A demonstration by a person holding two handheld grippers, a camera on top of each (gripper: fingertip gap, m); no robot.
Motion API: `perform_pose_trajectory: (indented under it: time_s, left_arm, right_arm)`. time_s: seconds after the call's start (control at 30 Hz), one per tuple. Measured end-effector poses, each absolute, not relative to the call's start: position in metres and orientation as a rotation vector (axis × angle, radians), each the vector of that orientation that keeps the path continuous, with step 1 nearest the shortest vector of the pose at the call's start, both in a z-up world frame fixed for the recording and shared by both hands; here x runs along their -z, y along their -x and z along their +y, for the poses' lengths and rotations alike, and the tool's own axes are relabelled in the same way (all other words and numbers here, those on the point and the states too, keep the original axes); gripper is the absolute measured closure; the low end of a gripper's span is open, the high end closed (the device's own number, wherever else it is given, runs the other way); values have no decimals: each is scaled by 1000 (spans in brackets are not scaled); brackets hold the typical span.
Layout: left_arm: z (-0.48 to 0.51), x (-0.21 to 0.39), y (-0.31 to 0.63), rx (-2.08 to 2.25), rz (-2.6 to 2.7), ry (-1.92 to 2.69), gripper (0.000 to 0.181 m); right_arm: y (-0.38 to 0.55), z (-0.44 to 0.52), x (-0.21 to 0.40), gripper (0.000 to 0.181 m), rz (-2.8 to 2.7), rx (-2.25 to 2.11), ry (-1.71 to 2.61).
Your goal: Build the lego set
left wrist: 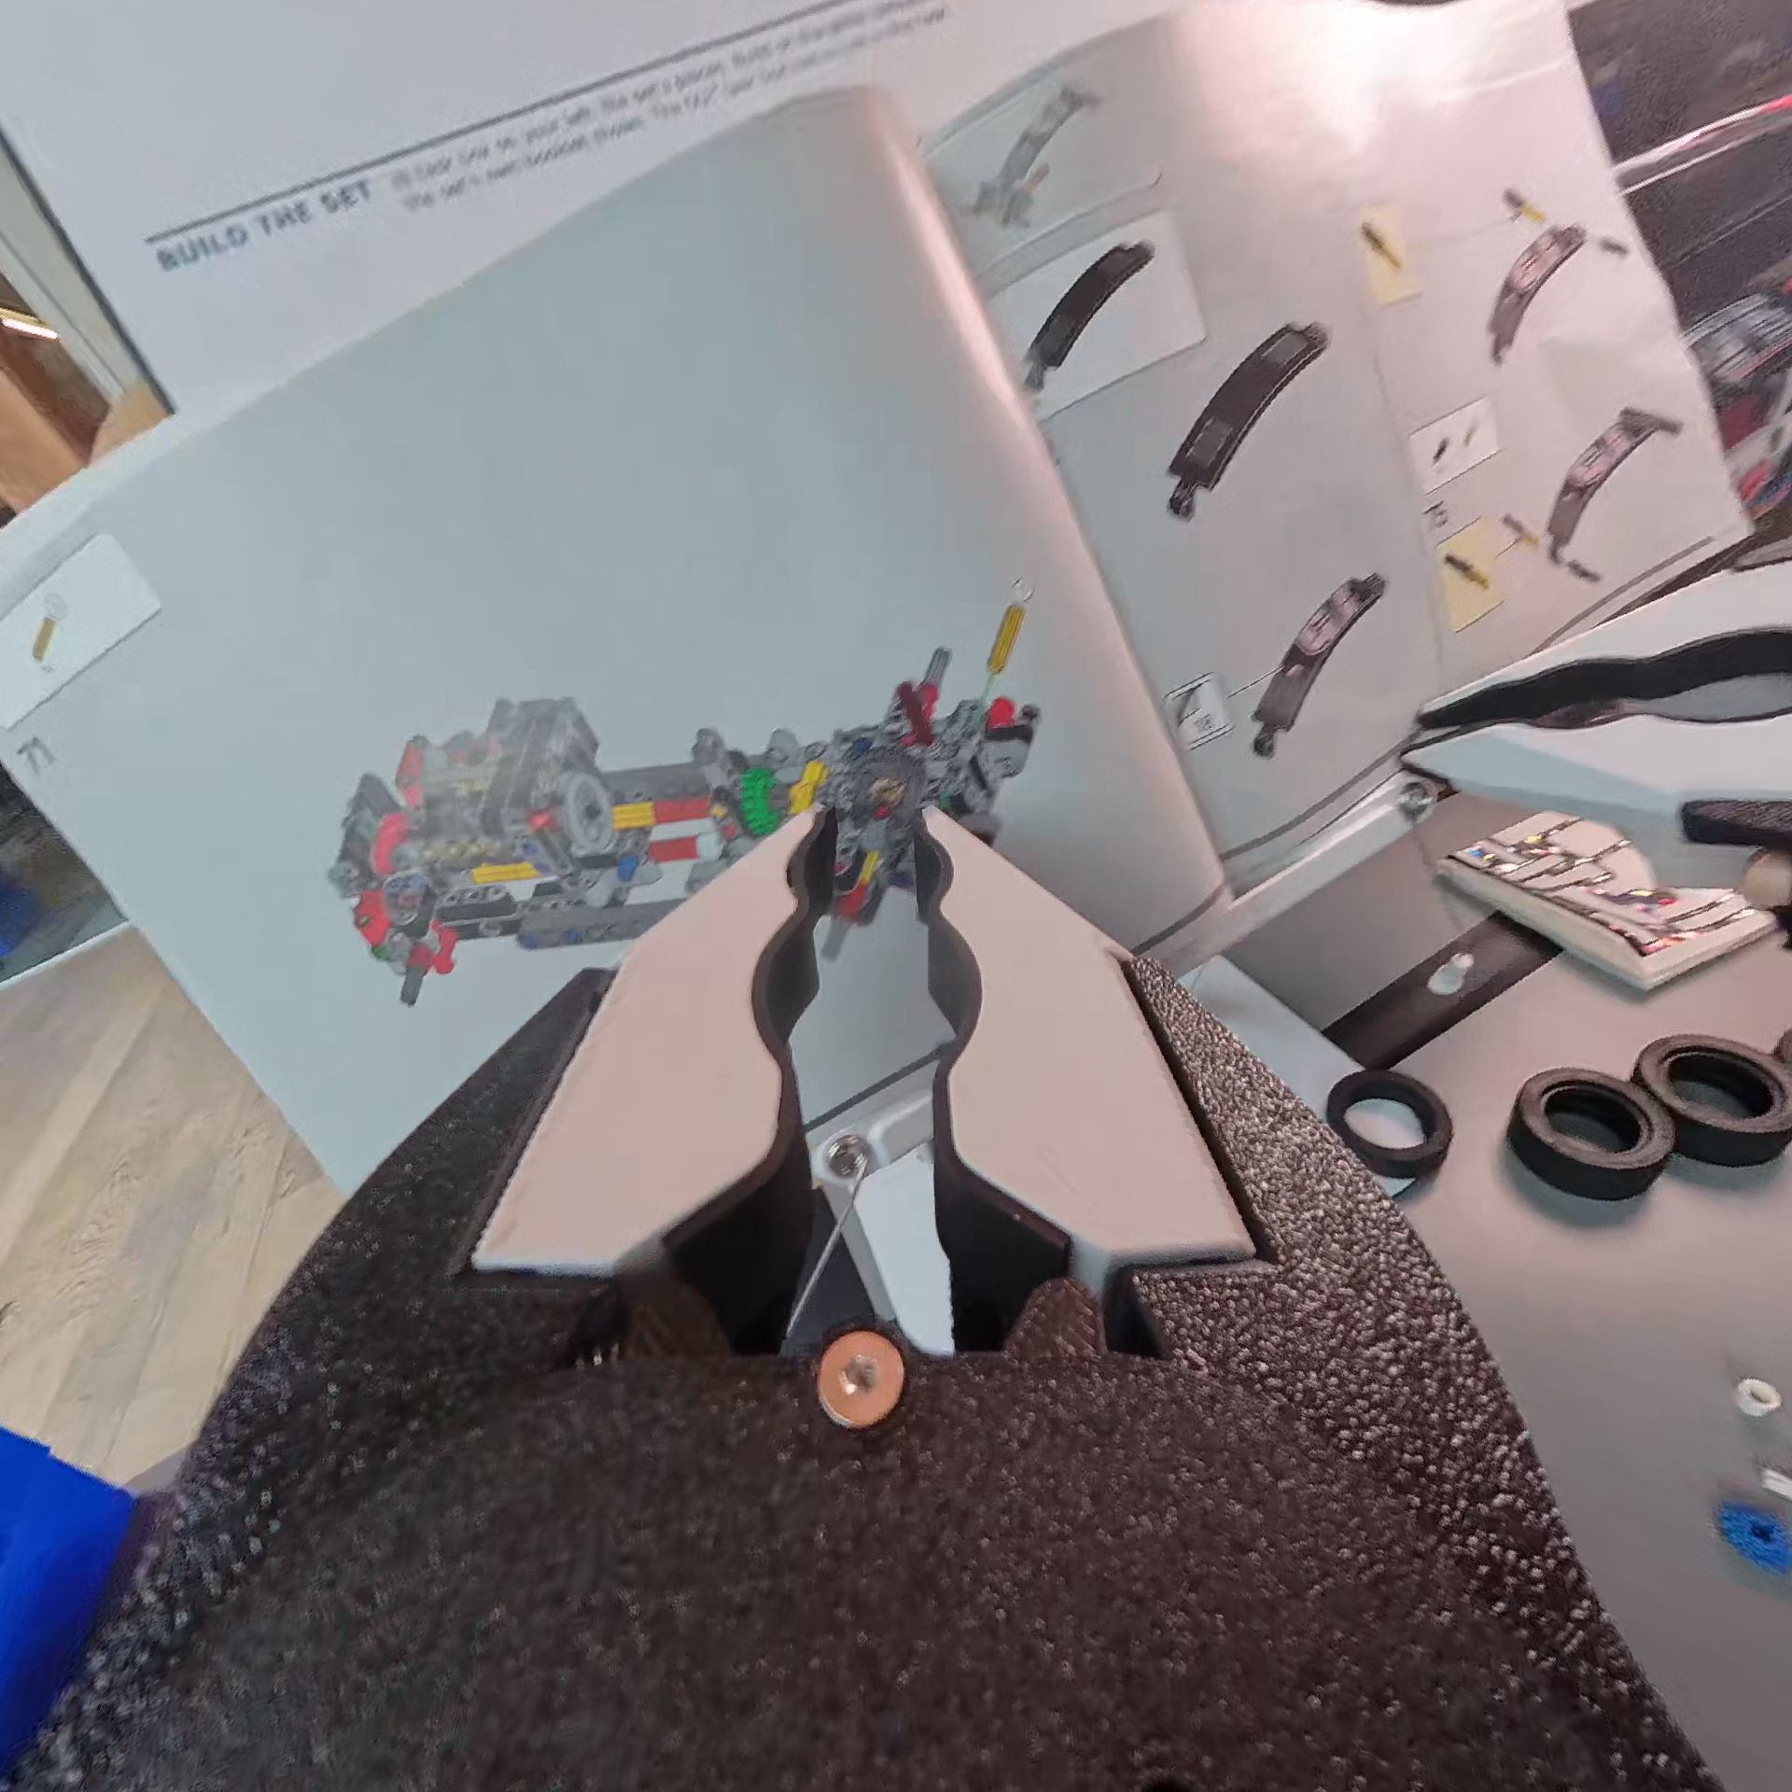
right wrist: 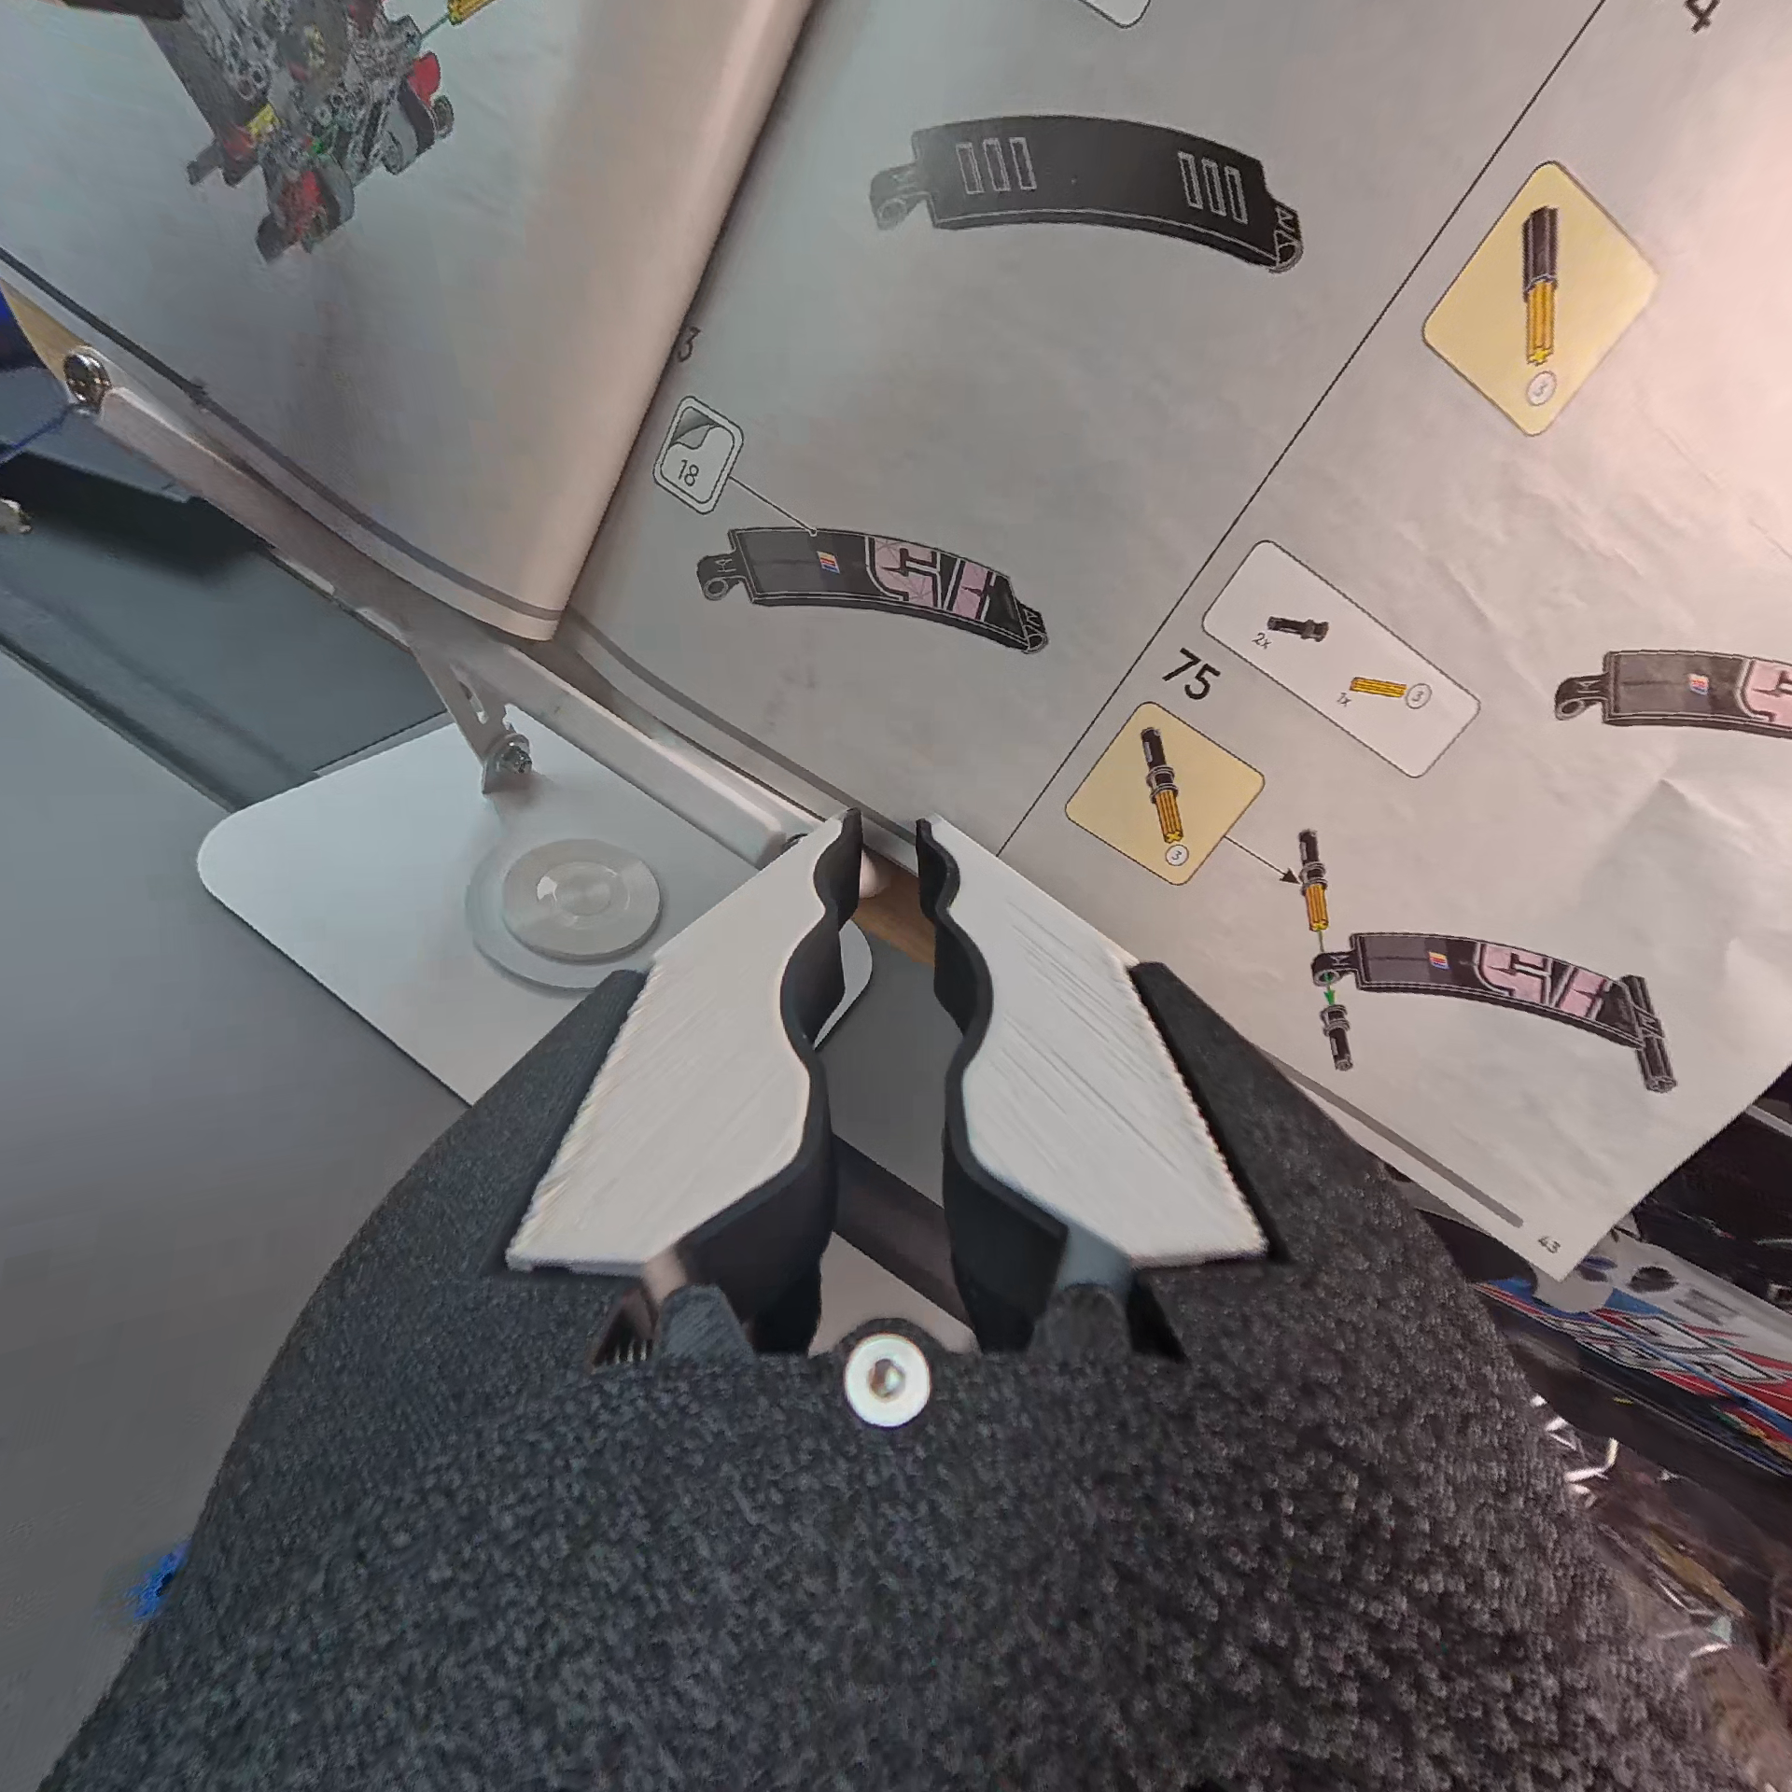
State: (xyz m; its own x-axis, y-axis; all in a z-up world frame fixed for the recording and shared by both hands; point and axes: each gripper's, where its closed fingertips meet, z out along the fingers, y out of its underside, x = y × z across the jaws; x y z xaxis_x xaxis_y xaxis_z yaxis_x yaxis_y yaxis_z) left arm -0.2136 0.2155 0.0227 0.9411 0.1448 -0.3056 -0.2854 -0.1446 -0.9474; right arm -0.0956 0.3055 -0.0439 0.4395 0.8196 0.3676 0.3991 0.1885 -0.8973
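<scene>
Left gripper (left wrist: pixel 870 824): slightly open, a narrow gap between the tips, nothing held. It points at the left page of the open booklet (left wrist: pixel 601 543), right before the printed chassis drawing.
Right gripper (right wrist: pixel 887 829): also a little open and empty. Its tips are just before the lower edge of the booklet (right wrist: pixel 1212 436), near the metal stand (right wrist: pixel 582 698) that carries it.
Booklet: it stands open and tilted on the stand. The left page shows one big coloured chassis; the right page shows black curved panels and small yellow boxes with pins.
Stand: silver bars with screws, on a white base plate (right wrist: pixel 320 873) that has a round metal disc (right wrist: pixel 580 897). The plate lies on the grey table (left wrist: pixel 1552 1358).
Tires (left wrist: pixel 1590 1130): three black rubber rings lie on the table to the right of the left gripper, two of them touching, the third (left wrist: pixel 1389 1120) just beside.
Sticker sheet (left wrist: pixel 1600 902): a shiny sheet lies flat behind the tires, near the foot of the stand.
Small parts: one blue gear (left wrist: pixel 1760 1542) and one white piece (left wrist: pixel 1757 1396) near the right edge of the left view.
Lego box (right wrist: pixel 1629 1358): a printed colourful surface under the lower right corner of the booklet; I cannot tell more of it.
Built model: I cannot find it in either view, only loose parts.
Floor (left wrist: pixel 145 1115): pale wood, left of the table.
</scene>
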Motion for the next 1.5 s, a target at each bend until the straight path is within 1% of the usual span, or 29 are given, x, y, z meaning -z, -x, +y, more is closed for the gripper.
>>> perform_pose_trajectory:
  time_s: [0.03,0.1,0.17,0.2,0.3,0.4,0.43,0.5,0.53,0.57,0.6,0.7,0.8,0.9,0.93,0.97,1.0,1.03,1.13,1.23,1.33,1.37,1.43,1.5]
  left_arm:
    - [219,-27,198,-350,145,1655,167]
    - [230,-29,159,-320,291,1634,170]
    - [244,-15,128,-305,422,1679,181]
    - [252,-6,121,-320,459,1715,181]
    - [276,25,128,-455,522,1871,181]
    - [286,34,137,-553,538,1898,181]
    - [287,34,138,-577,543,1900,181]
    - [288,35,139,-639,561,1904,181]
    - [289,36,139,-671,575,1908,181]
    - [289,36,139,-699,589,1915,181]
    - [289,36,140,-715,594,1923,181]
    - [292,38,139,-702,595,1938,181]
    - [291,38,136,-646,585,1944,181]
    - [289,38,134,-595,581,1931,181]
    - [289,38,133,-583,577,1927,181]
    - [290,38,133,-569,567,1922,181]
    - [290,37,133,-556,557,1912,181]
    - [291,37,132,-542,545,1901,181]
    - [288,33,132,-424,484,1885,181]
    - [280,25,134,-393,472,1825,181]
    - [270,17,142,-374,426,1770,181]
    - [266,16,145,-387,428,1751,181]
    - [259,16,150,-430,441,1704,181]
    - [251,18,156,-477,454,1671,181]
  right_arm:
    - [95,305,44,173,-1156,-416,1417]
    - [94,303,44,173,-1141,-425,1410]
    - [92,302,46,173,-1125,-447,1415]
    - [91,301,47,173,-1118,-455,1419]
    - [87,298,53,171,-1124,-478,1435]
    - [83,289,68,170,-1138,-516,1457]
    - [85,286,75,167,-1149,-526,1462]
    - [89,286,90,155,-1171,-479,1460]
    - [91,288,95,159,-1186,-430,1447]
    - [91,292,97,179,-1205,-351,1420]
    - [86,298,94,181,-1233,-213,1371]
    - [63,306,62,181,-1333,402,976]
    - [65,305,41,181,-1434,731,630]
    - [89,298,18,176,-1513,916,219]
    - [99,292,10,181,-1513,932,110]
    - [113,271,-9,181,-1426,867,-9]
    - [123,256,-17,181,-1427,796,-24]
    - [131,246,-28,181,-1404,731,45]
    - [130,252,-39,144,-1346,526,458]
    - [104,274,-37,143,-1126,135,850]
    - [96,299,-3,137,-979,-199,1176]
    - [98,303,4,138,-936,-292,1243]
    - [106,306,14,152,-915,-409,1313]
    - [112,305,13,162,-944,-377,1274]
